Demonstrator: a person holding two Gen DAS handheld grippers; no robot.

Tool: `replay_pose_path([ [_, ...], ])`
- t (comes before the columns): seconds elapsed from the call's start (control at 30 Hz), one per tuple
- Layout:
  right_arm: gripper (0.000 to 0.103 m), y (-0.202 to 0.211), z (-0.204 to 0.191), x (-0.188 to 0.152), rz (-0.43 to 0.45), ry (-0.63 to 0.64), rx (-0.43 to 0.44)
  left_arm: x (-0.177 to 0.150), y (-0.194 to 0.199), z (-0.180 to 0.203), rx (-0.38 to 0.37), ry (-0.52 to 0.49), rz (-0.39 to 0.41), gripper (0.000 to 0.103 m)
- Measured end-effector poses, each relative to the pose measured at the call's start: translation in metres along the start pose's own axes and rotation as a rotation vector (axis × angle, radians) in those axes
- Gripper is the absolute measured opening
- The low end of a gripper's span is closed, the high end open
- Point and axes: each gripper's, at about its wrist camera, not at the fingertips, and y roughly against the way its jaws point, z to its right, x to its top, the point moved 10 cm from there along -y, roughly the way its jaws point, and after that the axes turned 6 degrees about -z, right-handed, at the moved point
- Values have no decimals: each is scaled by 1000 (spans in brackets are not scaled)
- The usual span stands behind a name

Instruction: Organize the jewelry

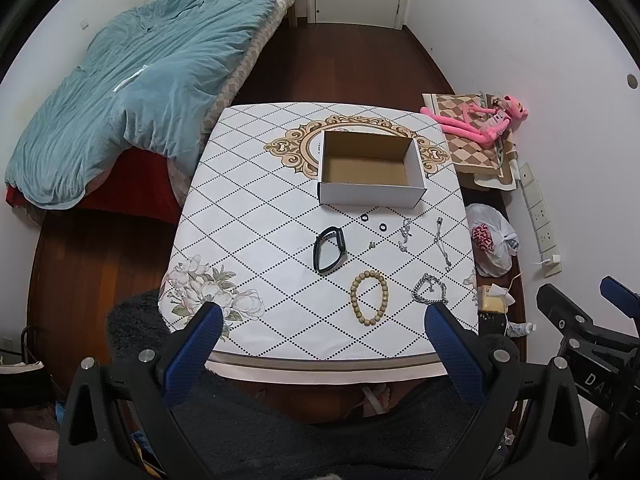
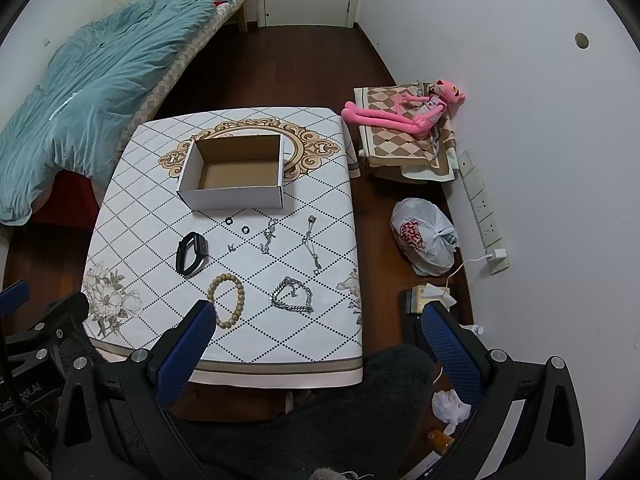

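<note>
An open, empty cardboard box (image 1: 370, 168) (image 2: 236, 172) stands at the far middle of the table (image 1: 260, 240) (image 2: 132, 200). In front of it lie a black wristband (image 1: 330, 249) (image 2: 191, 253), a wooden bead bracelet (image 1: 369, 297) (image 2: 226, 299), a chunky silver chain bracelet (image 1: 430, 289) (image 2: 292, 299), two thin silver chains (image 1: 404, 234) (image 1: 443, 246), two small black rings (image 1: 365, 218) (image 1: 383, 227) and a tiny metal piece (image 1: 372, 245). My left gripper (image 1: 324, 314) is open and empty above the near table edge. My right gripper (image 2: 318, 314) is open and empty, high over the near right corner.
A bed with a teal duvet (image 1: 132, 92) lies left of the table. A pink plush toy (image 2: 404, 114) on a folded checked blanket, a white plastic bag (image 2: 426, 236), a wall power strip (image 2: 482, 208) and a tissue box (image 2: 424, 294) are on the floor to the right.
</note>
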Motion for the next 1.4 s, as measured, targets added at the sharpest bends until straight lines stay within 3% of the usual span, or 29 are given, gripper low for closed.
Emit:
replay_pose_path([
  [1.4, 103, 9, 2, 5, -1, -6, -15, 4, 3, 0, 0, -2, 3, 103],
])
